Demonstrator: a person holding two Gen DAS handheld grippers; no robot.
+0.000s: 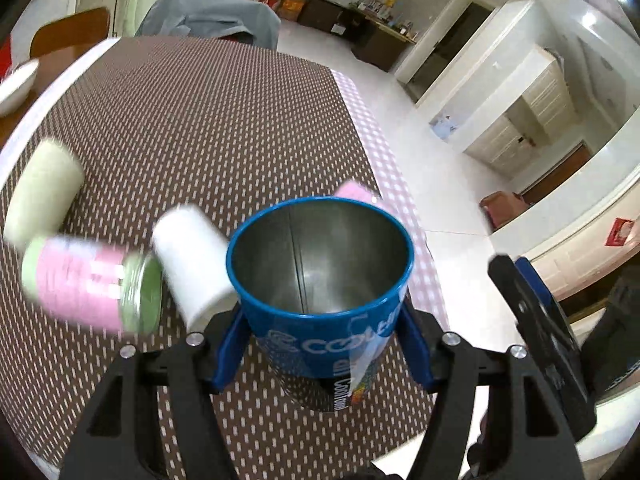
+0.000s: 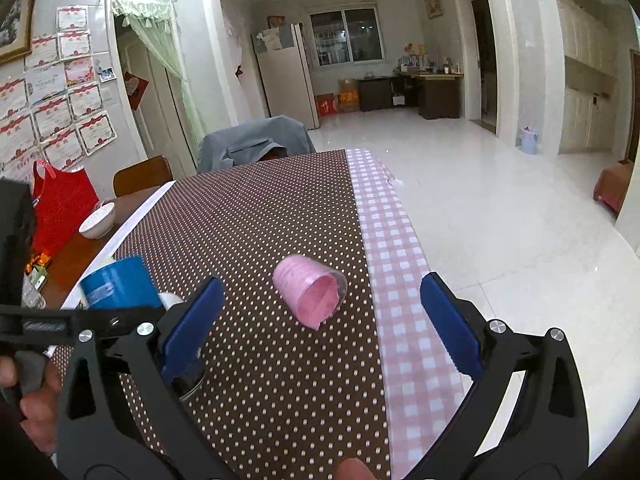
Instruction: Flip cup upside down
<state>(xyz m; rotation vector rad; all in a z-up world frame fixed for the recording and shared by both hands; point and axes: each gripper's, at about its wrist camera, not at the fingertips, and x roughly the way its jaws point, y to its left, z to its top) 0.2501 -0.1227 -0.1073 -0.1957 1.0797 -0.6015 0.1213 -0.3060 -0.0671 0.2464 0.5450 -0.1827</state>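
A blue metal cup (image 1: 320,280) with white lettering is clamped between the blue pads of my left gripper (image 1: 322,344). Its open mouth faces up toward the camera and it is held above the brown dotted tablecloth (image 1: 200,120). The same cup (image 2: 120,284) shows at the left of the right wrist view. My right gripper (image 2: 320,312) is open and empty. A pink ribbed cup (image 2: 310,296) lies on its side on the cloth, ahead of and between its fingers.
A white cup (image 1: 192,264), a pink-and-green cup (image 1: 92,284) and a pale cream cup (image 1: 44,196) lie on their sides left of the blue cup. A pink checked strip (image 2: 396,260) marks the table's right edge. A white bowl (image 2: 98,220) sits at the far left.
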